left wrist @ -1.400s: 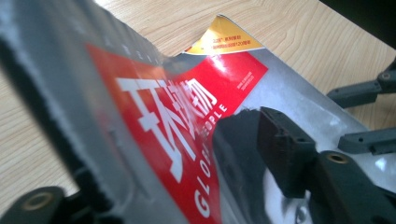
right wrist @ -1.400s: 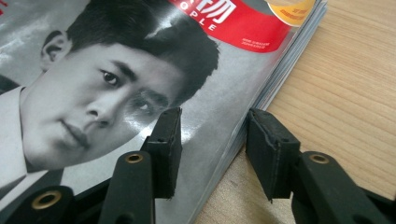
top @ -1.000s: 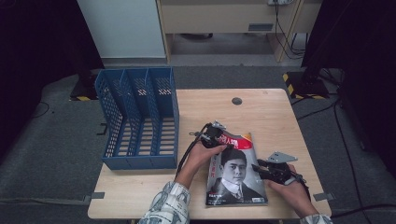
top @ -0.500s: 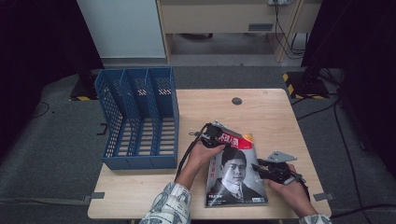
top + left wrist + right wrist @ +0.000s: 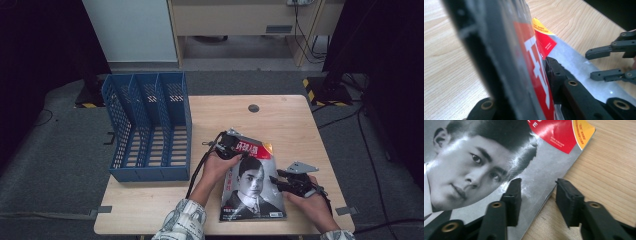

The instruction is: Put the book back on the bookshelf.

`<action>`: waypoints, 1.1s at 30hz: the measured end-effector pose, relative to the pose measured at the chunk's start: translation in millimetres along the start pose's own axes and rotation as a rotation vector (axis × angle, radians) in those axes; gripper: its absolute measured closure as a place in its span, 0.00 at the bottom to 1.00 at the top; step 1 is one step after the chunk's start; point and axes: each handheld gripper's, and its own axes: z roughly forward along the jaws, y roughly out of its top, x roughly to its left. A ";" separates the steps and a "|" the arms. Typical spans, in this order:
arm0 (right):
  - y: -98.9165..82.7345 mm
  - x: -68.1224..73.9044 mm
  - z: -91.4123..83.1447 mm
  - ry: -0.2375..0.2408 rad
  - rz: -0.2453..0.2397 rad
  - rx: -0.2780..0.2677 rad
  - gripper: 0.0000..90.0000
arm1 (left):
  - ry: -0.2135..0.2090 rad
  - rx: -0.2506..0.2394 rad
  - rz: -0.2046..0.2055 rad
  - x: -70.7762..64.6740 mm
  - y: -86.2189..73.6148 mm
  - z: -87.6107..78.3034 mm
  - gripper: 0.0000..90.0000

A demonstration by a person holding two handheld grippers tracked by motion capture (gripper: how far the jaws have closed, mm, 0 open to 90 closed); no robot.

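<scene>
Wooden table (image 5: pixel 280 120) on grey carpet carries the scene, with the magazine (image 5: pixel 252 187) as landmark, lying flat near the table's near edge. Well to the magazine's left stands a blue file rack (image 5: pixel 150 127), its compartments open upward. At the magazine's upper left corner, the left gripper (image 5: pixel 231 148) has just clamped its jaws on the cover's edge, lifting that corner slightly. At the magazine's right edge, the right gripper (image 5: pixel 276 181) has been opening, its jaws straddling the edge, one over the cover, one over the wood, pressing nothing.
</scene>
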 end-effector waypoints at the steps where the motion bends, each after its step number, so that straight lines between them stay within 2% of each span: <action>1: 0.5 -0.8 -1.8 -0.004 0.010 -0.008 0.58 | 0.000 -0.008 0.003 -2.3 0.8 -1.6 0.92; 2: 1.4 -4.2 -6.7 -0.010 0.030 -0.035 0.55 | 0.000 -0.016 0.012 -5.5 2.3 -4.6 0.92; 5: 1.4 -9.8 -13.2 -0.029 0.076 -0.059 0.51 | 0.004 -0.030 0.015 -8.5 3.8 -8.7 0.92; 8: 0.0 -13.3 -15.4 -0.048 0.094 -0.050 0.48 | 0.004 -0.043 0.005 -9.8 4.5 -11.8 0.93; 10: -3.5 -17.9 -13.3 -0.088 0.113 -0.011 0.44 | 0.003 -0.052 0.006 -11.0 6.8 -15.6 0.94; 11: -3.5 -17.9 -13.3 -0.088 0.113 -0.011 0.44 | 0.003 -0.052 0.006 -11.0 6.8 -15.6 0.94; 13: -5.9 -19.7 -10.5 -0.110 0.113 0.022 0.42 | 0.009 -0.051 0.006 -12.1 8.1 -17.8 0.94; 18: -8.5 -18.9 -7.1 -0.117 0.101 0.045 0.41 | 0.008 -0.060 0.003 -14.2 9.7 -22.6 0.94; 24: -9.7 -18.3 -5.5 -0.130 0.074 0.035 0.40 | 0.004 -0.082 0.011 -19.6 15.2 -31.5 0.96; 28: -10.4 -17.7 -5.3 -0.133 0.077 0.028 0.40 | 0.006 -0.089 0.012 -23.0 18.5 -36.2 0.96; 33: -10.5 -17.6 -5.3 -0.134 0.077 0.028 0.40 | -0.003 -0.111 0.035 -28.2 27.2 -46.2 0.96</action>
